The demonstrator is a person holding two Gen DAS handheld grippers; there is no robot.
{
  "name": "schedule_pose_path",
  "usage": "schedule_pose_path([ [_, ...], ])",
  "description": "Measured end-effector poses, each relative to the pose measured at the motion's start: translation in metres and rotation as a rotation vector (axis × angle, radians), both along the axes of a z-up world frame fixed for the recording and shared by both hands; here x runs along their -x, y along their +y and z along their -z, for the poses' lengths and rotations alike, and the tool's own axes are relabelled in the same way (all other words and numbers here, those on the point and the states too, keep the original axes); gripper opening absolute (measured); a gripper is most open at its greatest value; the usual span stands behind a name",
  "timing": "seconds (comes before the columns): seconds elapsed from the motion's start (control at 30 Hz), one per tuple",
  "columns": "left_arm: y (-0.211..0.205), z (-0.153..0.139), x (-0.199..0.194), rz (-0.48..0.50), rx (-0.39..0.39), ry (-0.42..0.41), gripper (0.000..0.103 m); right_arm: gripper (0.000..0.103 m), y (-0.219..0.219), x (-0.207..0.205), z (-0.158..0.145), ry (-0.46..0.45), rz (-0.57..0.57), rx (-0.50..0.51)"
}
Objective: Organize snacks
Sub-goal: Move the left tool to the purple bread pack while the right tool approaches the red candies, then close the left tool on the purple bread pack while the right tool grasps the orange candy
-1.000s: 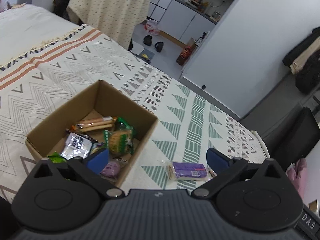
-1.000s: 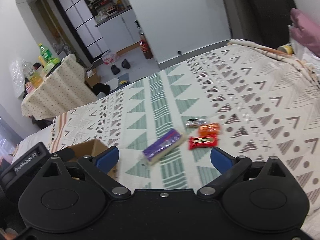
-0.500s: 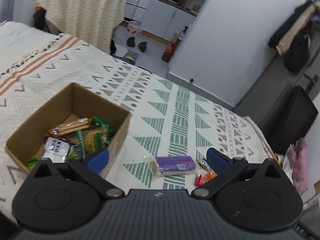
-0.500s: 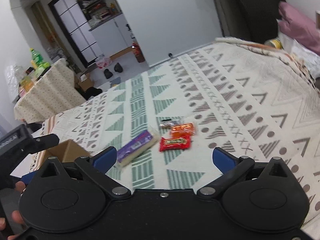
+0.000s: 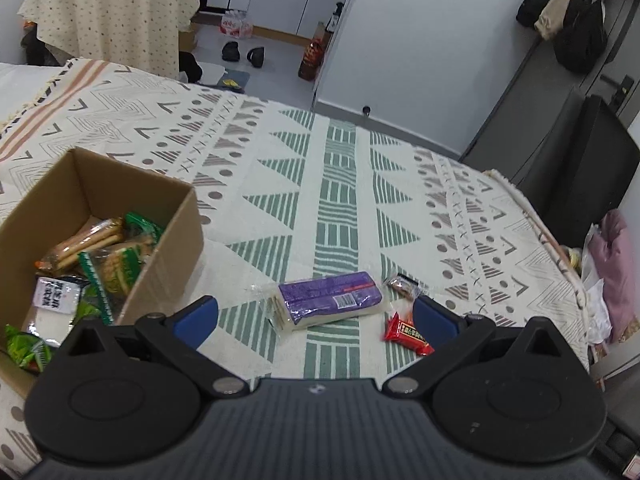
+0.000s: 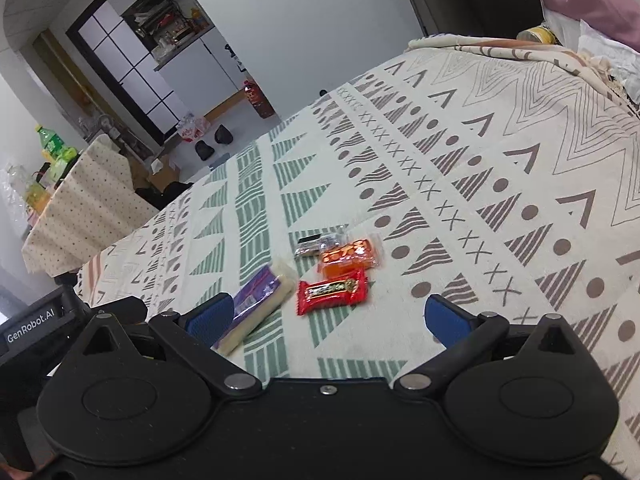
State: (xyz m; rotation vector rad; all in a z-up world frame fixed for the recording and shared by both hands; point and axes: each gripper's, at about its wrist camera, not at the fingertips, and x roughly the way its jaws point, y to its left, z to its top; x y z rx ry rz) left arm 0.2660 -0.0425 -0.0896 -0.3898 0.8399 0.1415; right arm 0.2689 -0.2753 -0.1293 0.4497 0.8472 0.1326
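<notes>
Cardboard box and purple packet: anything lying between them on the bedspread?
Nothing. In the left wrist view, only bare patterned bedspread separates the cardboard box from the purple packet.

Bright, even light — fisheye-warped edges

Box left on bedspread; wafer pack right; maybe three small packets beyond.
</notes>
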Motion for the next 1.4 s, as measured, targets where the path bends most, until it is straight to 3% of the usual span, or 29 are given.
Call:
schedule_pose_path([
  [0.47,-0.015,0.026,-0.053,0.057,-0.04,0.046,0.103,0.102,-0.012,-0.044,0.025,0.042,0.059,-0.025],
  [0.77,-0.013,0.047,-0.083,0.103,-0.067,0.061,0.102,0.096,-0.006,-0.065,0.042,0.078,0.038,-0.036],
  [0.93,-0.009,0.064,-0.093,0.1,-0.044,0.072,0.102,0.094,0.001,-0.077,0.052,0.095,0.012,-0.028],
  [1.13,-0.011,0.08,-0.103,0.144,-0.04,0.045,0.101,0.082,0.005,-0.09,0.065,0.126,-0.001,-0.039],
  [1.4,-0.011,0.101,-0.111,0.18,0.016,0.073,0.101,0.067,0.007,-0.096,0.073,0.127,-0.026,-0.075],
])
